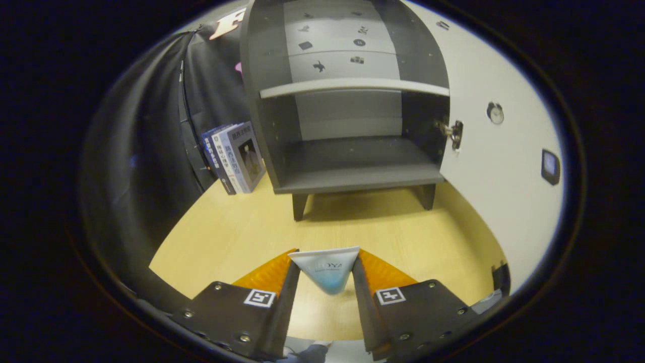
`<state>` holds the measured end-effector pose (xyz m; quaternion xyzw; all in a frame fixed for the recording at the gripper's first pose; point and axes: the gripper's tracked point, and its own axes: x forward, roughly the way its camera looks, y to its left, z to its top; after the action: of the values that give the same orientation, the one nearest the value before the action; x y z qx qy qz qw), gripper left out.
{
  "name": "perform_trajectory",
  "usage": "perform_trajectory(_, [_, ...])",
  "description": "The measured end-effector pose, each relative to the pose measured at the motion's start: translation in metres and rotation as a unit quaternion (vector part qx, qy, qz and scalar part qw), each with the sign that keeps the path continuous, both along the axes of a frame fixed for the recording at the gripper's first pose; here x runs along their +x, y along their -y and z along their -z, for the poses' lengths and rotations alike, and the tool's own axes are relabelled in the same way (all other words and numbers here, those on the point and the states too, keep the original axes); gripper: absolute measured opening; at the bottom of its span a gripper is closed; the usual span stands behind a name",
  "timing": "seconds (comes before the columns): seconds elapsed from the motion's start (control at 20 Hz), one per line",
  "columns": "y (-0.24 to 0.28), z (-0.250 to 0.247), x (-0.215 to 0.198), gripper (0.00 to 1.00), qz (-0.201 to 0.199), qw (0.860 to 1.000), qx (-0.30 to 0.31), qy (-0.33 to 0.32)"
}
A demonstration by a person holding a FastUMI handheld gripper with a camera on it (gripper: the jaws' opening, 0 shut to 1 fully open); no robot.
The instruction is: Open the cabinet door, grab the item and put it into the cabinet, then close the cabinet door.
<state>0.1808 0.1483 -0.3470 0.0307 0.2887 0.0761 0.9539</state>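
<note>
Tube, white shading to blue at its lower end, held crosswise between the two fingers of the tool, which are clamped on its opposite edges; it hangs above the wooden surface. Straight ahead and well apart stands the grey cabinet, its white door swung wide to the right, a shelf dividing upper from lower compartment. Step in hand, by judgement: carrying the tube into the cabinet. Done well, the tool travels level toward the lower compartment floor, clears the front lip and shelf edge, and releases only once the tube rests down. Books lean at the cabinet's left side.
</note>
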Motion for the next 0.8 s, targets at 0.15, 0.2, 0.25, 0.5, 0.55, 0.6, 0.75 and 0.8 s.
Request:
perform_trajectory(0.15, [0.004, -0.055, 0.026, 0.58, 0.002, 1.000, 0.005, 0.030])
perform_trajectory(0.2, [0.005, -0.076, 0.037, 0.58, 0.001, 0.999, 0.006, 0.042])
perform_trajectory(0.25, [0.008, -0.097, 0.048, 0.58, 0.000, 0.998, 0.006, 0.056])
perform_trajectory(0.5, [0.013, -0.196, 0.113, 0.58, -0.005, 0.991, 0.009, 0.130])
perform_trajectory(0.55, [0.014, -0.212, 0.125, 0.58, -0.005, 0.989, 0.011, 0.144])
perform_trajectory(0.6, [0.014, -0.227, 0.139, 0.57, -0.005, 0.988, 0.011, 0.154])
perform_trajectory(0.75, [0.018, -0.255, 0.180, 0.58, 0.000, 0.985, 0.024, 0.171])
perform_trajectory(0.8, [0.019, -0.259, 0.191, 0.58, 0.001, 0.985, 0.030, 0.172])
